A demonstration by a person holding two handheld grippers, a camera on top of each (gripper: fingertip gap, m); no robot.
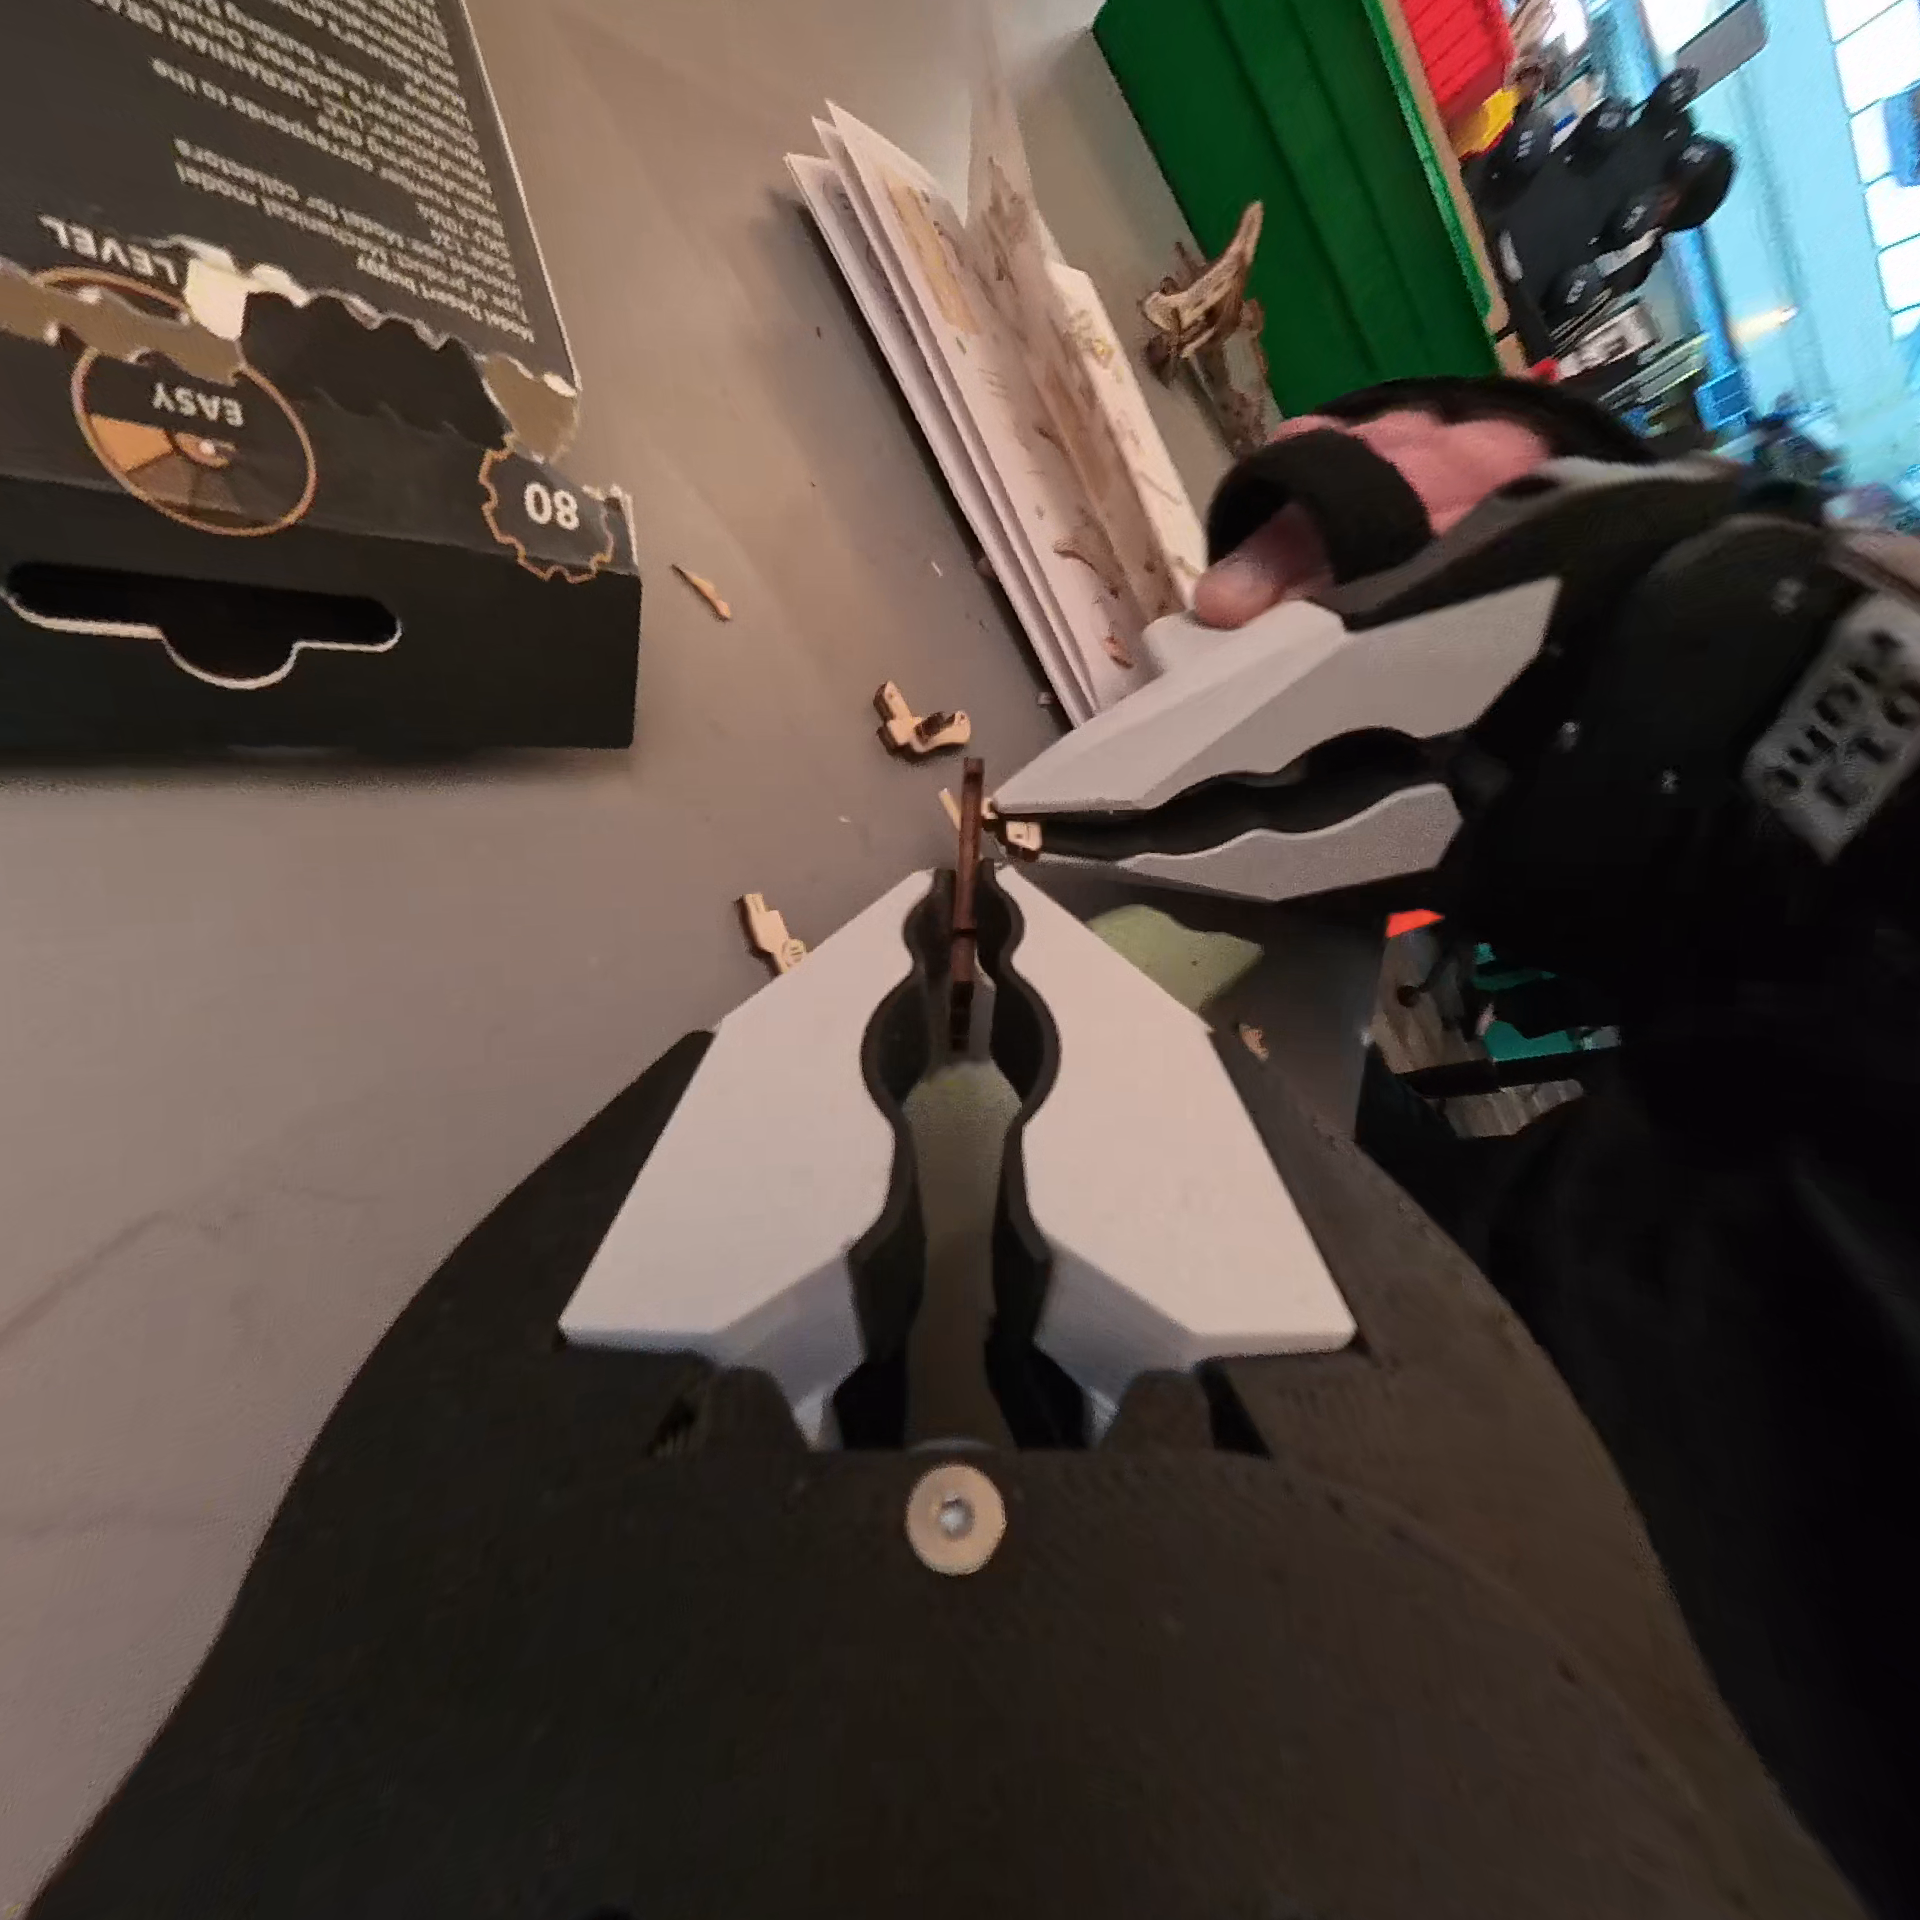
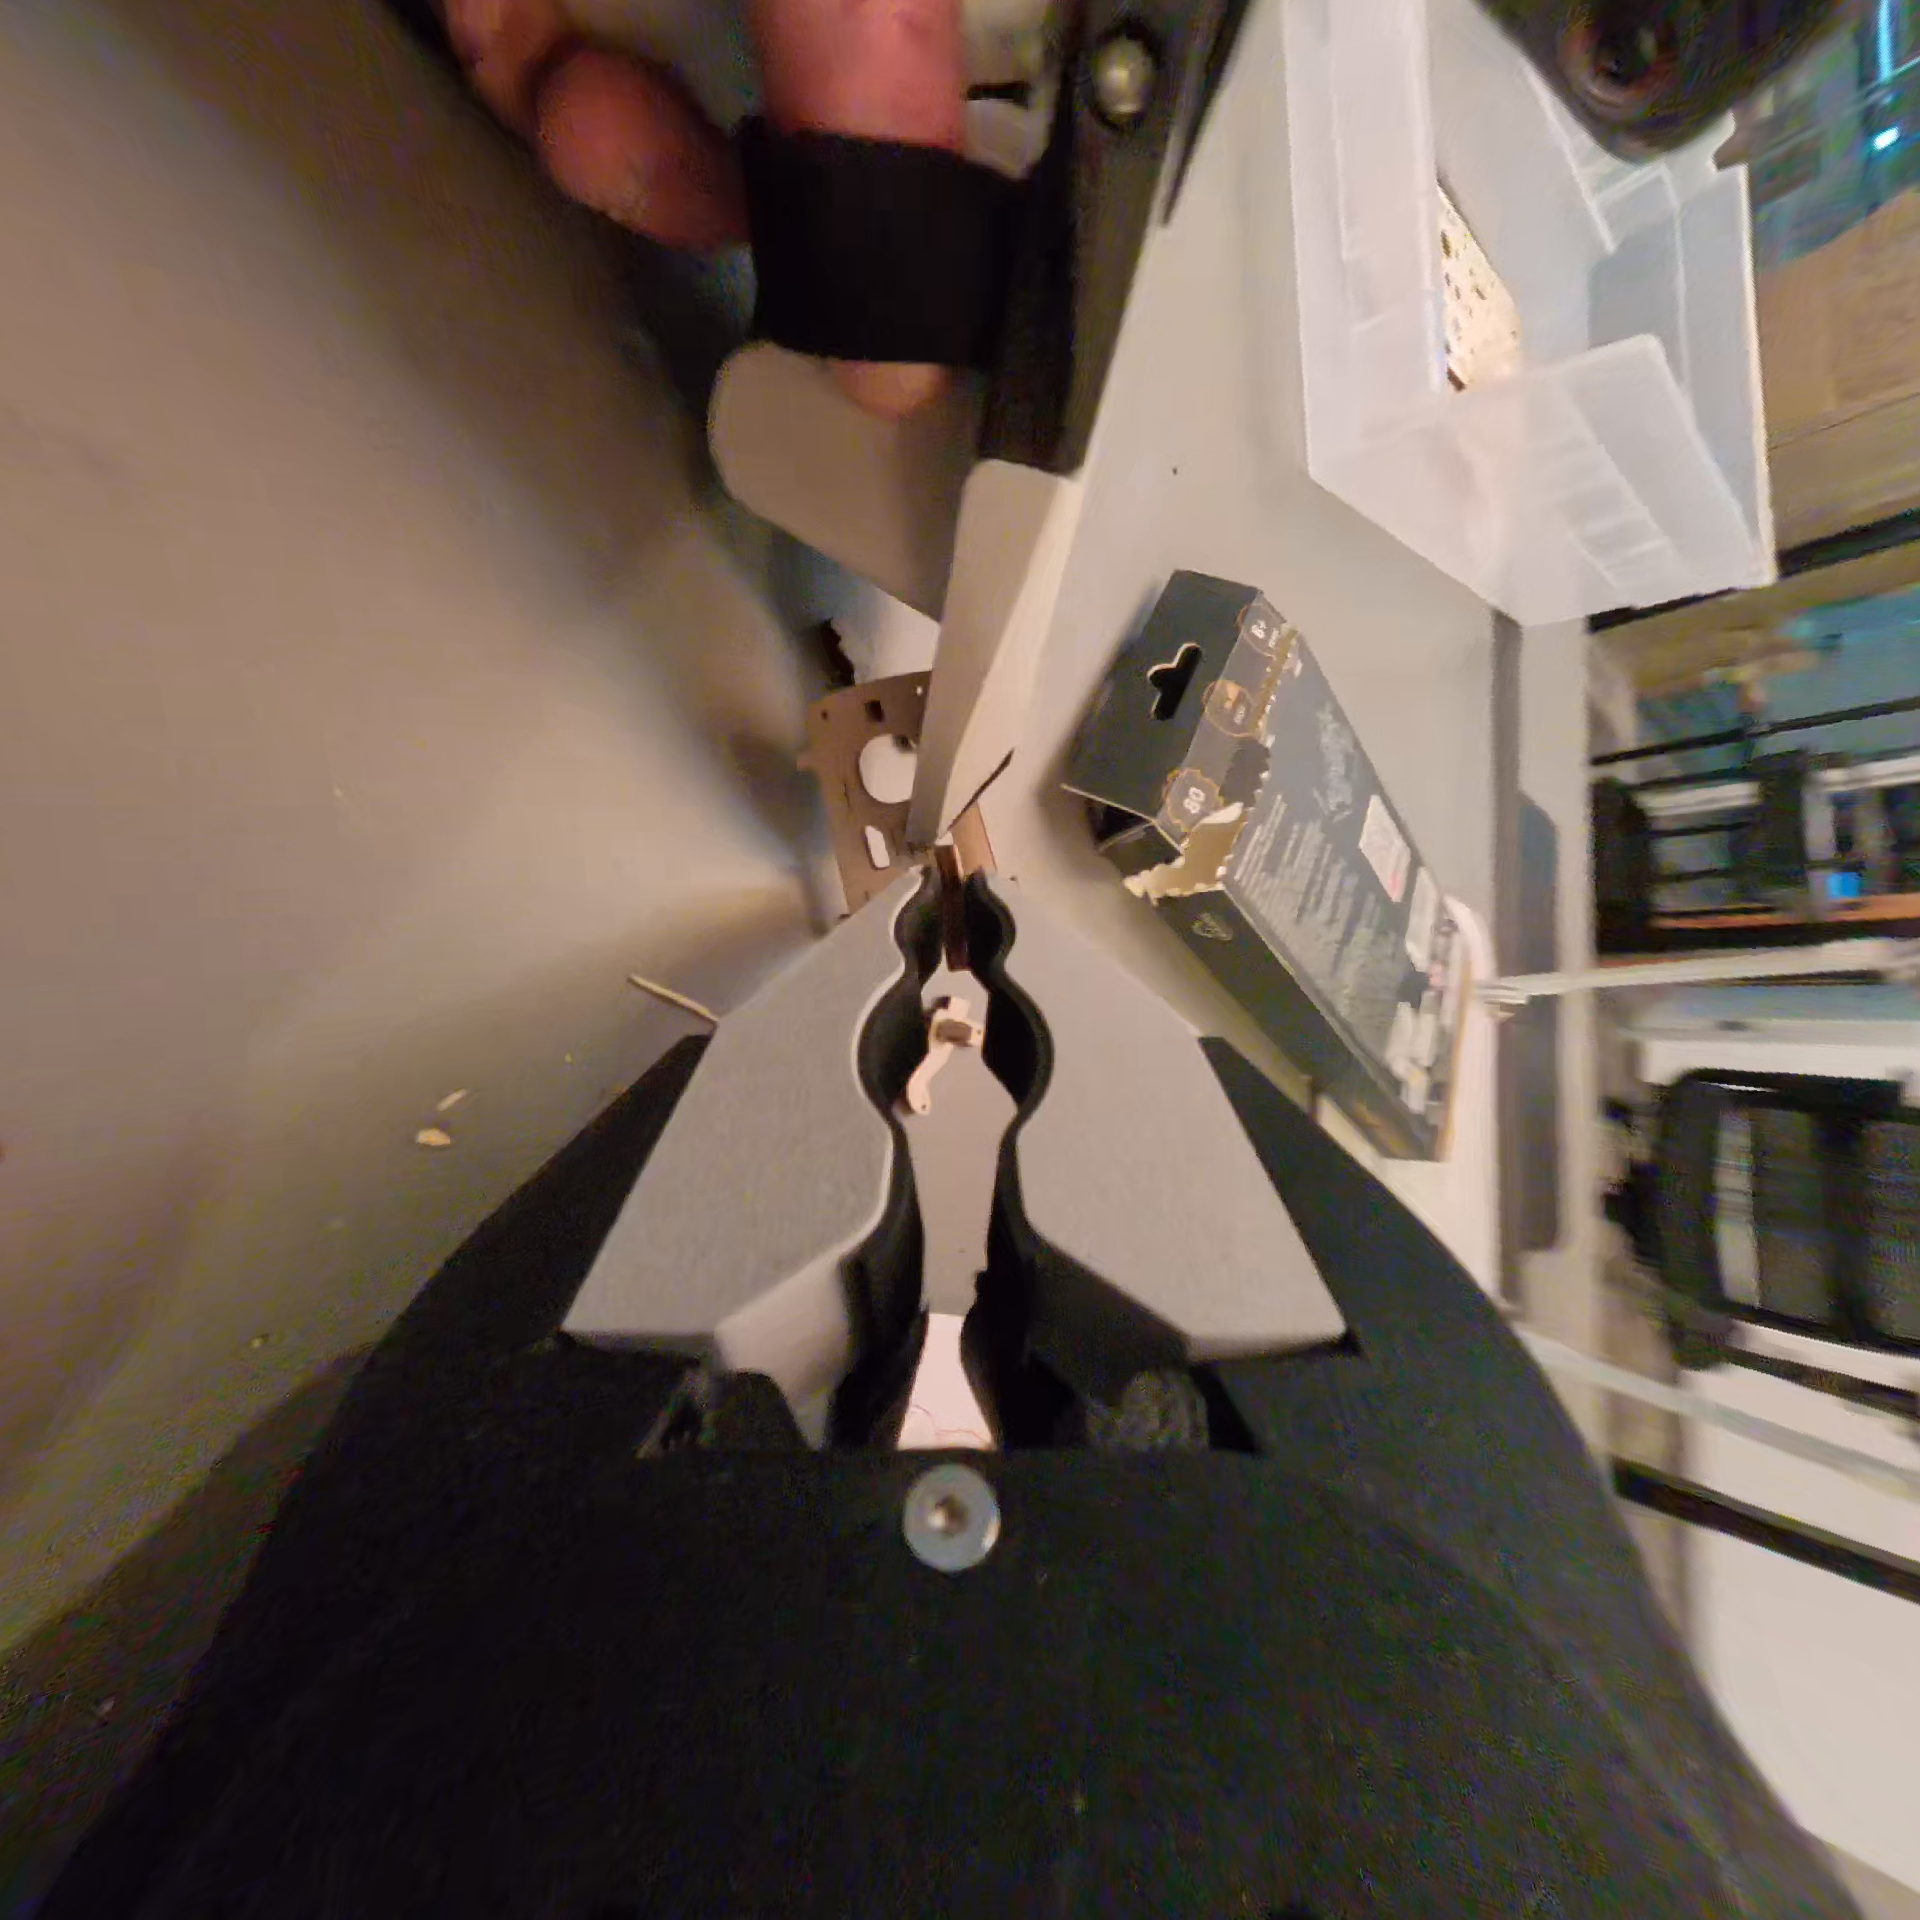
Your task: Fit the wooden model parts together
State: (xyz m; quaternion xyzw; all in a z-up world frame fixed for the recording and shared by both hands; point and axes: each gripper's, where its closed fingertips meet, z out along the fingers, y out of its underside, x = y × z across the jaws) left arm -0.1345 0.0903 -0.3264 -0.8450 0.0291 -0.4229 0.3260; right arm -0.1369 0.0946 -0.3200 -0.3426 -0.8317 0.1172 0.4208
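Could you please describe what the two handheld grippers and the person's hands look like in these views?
Each gripper, left gripper and right gripper, has a matte black, textured body with a silver screw at its centre. Two pale grey, faceted fingers taper to a point, lined with wavy black pads. Each hand has a black strap looped round a finger.

I can't see the wooden plate (image 2: 868,764) fully: left gripper (image 2: 940,831) hides its edge; booklet (image 1: 1023,416) blurred.
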